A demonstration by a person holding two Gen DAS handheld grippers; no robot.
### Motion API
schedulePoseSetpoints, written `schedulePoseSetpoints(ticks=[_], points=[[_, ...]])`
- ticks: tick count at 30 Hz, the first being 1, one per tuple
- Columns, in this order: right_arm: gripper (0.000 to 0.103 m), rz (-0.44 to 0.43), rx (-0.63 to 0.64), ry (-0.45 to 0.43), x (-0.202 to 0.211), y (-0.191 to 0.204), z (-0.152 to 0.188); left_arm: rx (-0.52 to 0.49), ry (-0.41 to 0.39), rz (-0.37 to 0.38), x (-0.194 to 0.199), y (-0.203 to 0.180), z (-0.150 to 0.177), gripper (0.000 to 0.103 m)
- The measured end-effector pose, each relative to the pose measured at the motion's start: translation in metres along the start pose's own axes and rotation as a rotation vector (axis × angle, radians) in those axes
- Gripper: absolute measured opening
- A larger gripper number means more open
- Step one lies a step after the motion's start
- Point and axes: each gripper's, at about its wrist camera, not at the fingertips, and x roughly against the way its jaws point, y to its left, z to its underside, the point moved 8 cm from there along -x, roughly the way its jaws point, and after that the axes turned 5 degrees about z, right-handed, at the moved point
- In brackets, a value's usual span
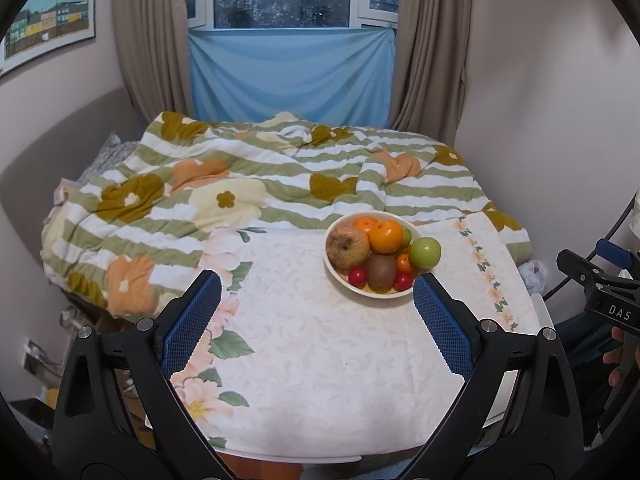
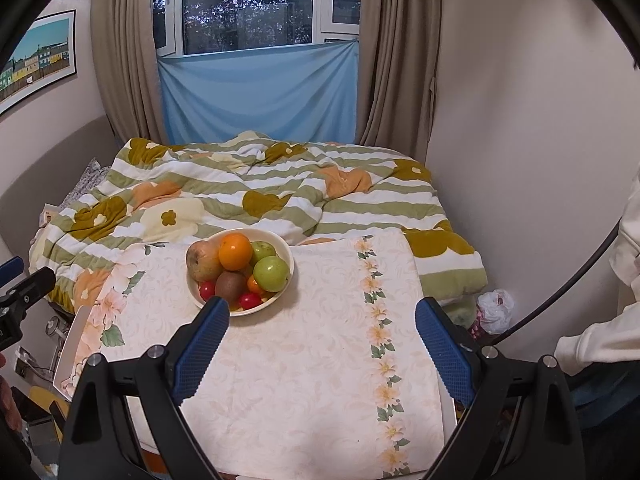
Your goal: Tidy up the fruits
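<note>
Left wrist view: the left gripper (image 1: 317,296) hovers above a table covered by a pale floral tablecloth (image 1: 320,360). Its two blue-padded fingers (image 1: 192,320) are spread wide with nothing between them. A cream bowl (image 1: 338,276) of fruit sits on the far right part of the cloth, close to the bed. Inside it are a blotchy yellow-brown apple (image 1: 347,247) at the left, an orange (image 1: 385,236) behind it, a brown kiwi (image 1: 381,271) at the near middle, and small red tomatoes (image 1: 357,276) at the near rim. A green apple (image 1: 425,253) rests at the bowl's right edge. Beyond the table lies a bed with a green-striped flowered quilt (image 1: 260,184), then a window with a blue cloth (image 1: 292,76) hung under it. At the far right edge, part of the right gripper (image 1: 600,292) shows, held by fingers.

Right wrist view: the right gripper (image 2: 322,312) is also spread wide and empty above the same cloth. The bowl (image 2: 286,258) lies far left of centre, just beyond the left fingertip (image 2: 216,312). A white sleeve (image 2: 592,344) shows at the right.
</note>
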Motion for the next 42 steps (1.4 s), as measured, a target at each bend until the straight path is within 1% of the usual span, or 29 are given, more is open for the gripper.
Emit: schedulePoseSetpoints(ticks=[14,29,34,38,42], points=[[0.093,0.006,-0.006,0.001,0.0003,0.0000,0.0004,-0.016,-0.008,0.000,0.0000,0.0051,-0.0006,0.103],[0.093,0.007,-0.004,0.002,0.0005,0.0008,-0.0003,-0.004,-0.012,0.018,-0.0013,0.0027,0.0026,0.103],[0.093,0.007,-0.004,0.002,-0.0002,0.0010,-0.0002,-0.004,-0.025,0.014,0.0008,0.0047,0.0020,0.103],[0.093,0.008,-0.004,0.001,0.0008,0.0016,-0.0010,-0.016,-0.032,0.006,0.0013,0.0064,0.0007,0.103],[0.093,0.008,-0.007,0.001,0.0005,0.0017,-0.0011,-0.040,-0.055,-0.003,0.0035,0.0075,-0.0024,0.103]])
